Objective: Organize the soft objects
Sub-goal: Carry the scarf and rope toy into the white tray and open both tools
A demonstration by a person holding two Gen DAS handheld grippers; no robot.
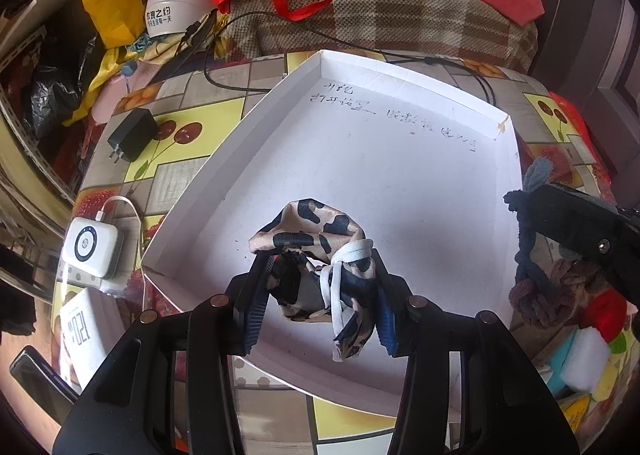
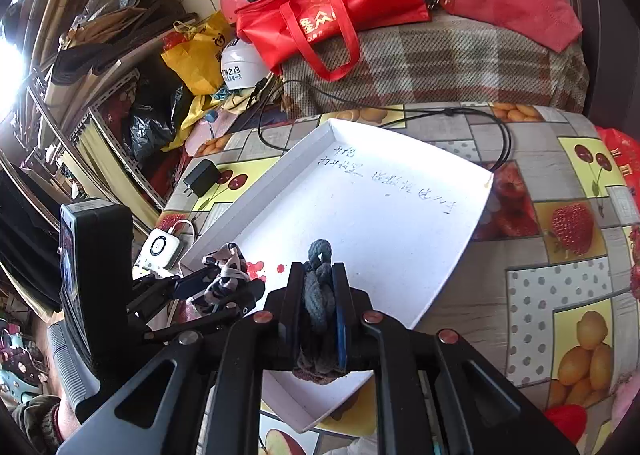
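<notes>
A leopard-print scrunchie (image 1: 316, 275) is clamped between the left gripper (image 1: 318, 297) fingers, hanging over the near part of the shallow white tray (image 1: 400, 175). A dark blue-grey knitted scrunchie (image 2: 318, 295) is pinched tight in the right gripper (image 2: 318, 287), over the tray's near right edge. The tray lies on a fruit-patterned tablecloth (image 2: 560, 255), with a black charger (image 1: 130, 135) to its left.
</notes>
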